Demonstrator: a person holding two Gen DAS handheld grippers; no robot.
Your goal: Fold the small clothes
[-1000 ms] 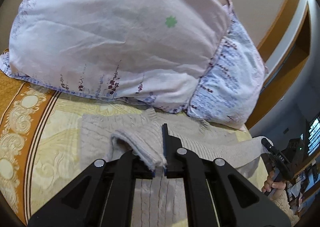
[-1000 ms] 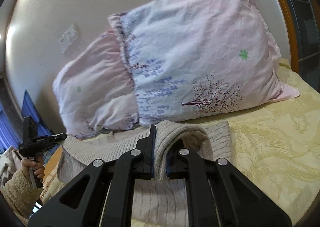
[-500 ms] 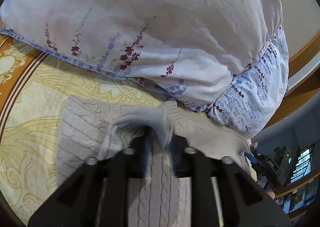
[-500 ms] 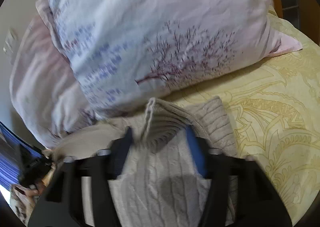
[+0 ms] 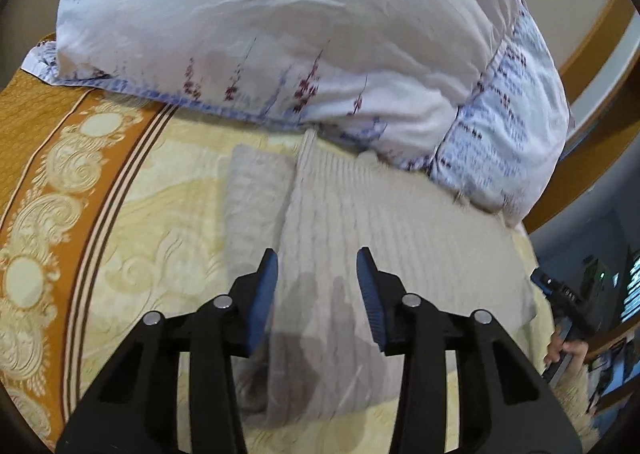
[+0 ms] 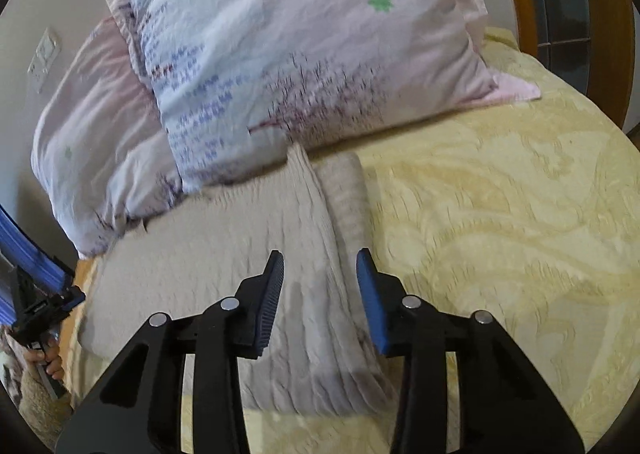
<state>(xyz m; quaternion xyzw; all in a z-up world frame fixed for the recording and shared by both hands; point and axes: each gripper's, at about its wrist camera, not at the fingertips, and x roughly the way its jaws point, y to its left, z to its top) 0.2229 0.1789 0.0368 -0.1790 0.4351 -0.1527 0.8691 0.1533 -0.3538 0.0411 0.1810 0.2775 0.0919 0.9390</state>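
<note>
A beige cable-knit sweater point(image 5: 360, 238) lies flat on the bed, on a yellow damask bedspread point(image 5: 168, 214) with an orange patterned border point(image 5: 60, 158) well to the left of the left gripper point(image 5: 316, 266). This gripper's jaws stand apart and are opening, hovering above the knit; the folded-in sleeve edge runs ahead of them and a little to their left, and nothing is pinched between the blue pads point(image 5: 267, 278), so the cloth is released. Ahead of these jaws a floral pillow point(image 5: 260, 26) rests against the sweater's far edge, with a second, blue-printed pillow point(image 5: 508, 150) ahead and to the right. Far right of them, a hand point(image 5: 566, 350) grips the handle of the other tool. In the right wrist view the right gripper point(image 6: 320, 266) likewise hangs over the sweater point(image 6: 224, 254), its jaws parted and closing, though nothing is caught between them and the garment lies free beneath. A folded band of the knit runs ahead, just right of the jaws' midline, and bare bedspread point(image 6: 500, 234) spreads to their right. Ahead are the pillows point(image 6: 304, 46); far left, a hand point(image 6: 48, 360) holds the left tool.
</note>
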